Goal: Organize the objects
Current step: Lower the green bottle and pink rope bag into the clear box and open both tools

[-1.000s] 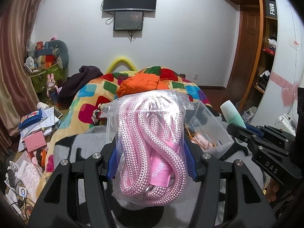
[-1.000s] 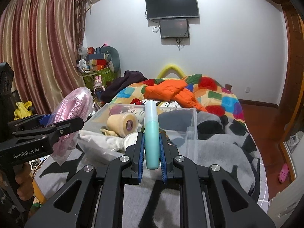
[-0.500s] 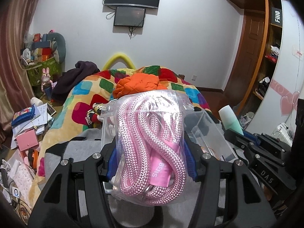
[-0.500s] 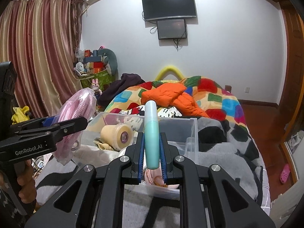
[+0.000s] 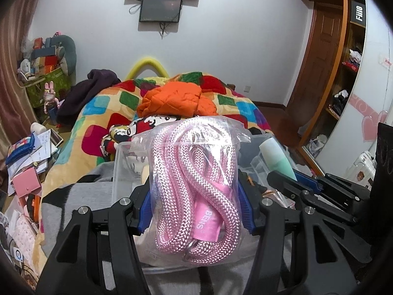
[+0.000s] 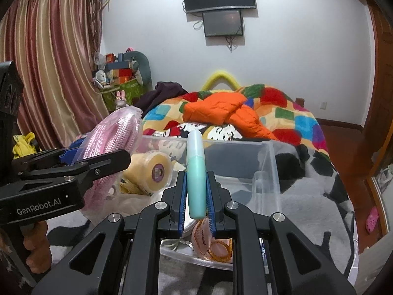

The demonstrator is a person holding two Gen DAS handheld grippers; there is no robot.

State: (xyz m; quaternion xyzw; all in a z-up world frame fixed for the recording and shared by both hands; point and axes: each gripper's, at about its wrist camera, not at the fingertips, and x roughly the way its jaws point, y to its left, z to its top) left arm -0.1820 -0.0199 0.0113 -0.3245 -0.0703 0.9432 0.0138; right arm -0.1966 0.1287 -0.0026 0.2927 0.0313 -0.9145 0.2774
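My left gripper (image 5: 194, 209) is shut on a clear bag of coiled pink rope (image 5: 196, 184) and holds it over the near left part of a clear plastic bin (image 6: 267, 162) on the bed. The bag also shows in the right wrist view (image 6: 115, 137). My right gripper (image 6: 195, 209) is shut on an upright teal bottle with a pale cap (image 6: 195, 174), over the bin's near edge. The bottle shows at the right in the left wrist view (image 5: 275, 157). Inside the bin lie a yellow tape roll (image 6: 152, 169) and a pink packet (image 6: 211, 243).
The bin sits on a grey blanket (image 6: 316, 211) at the foot of a bed with a colourful quilt (image 5: 103, 113) and an orange jacket (image 5: 174, 100). Papers and boxes (image 5: 27, 162) clutter the floor at the left. A wardrobe (image 5: 343, 73) stands at the right.
Both grippers have moved forward with their loads and now hang over the bin. The bin looks nearer and lower in both views.
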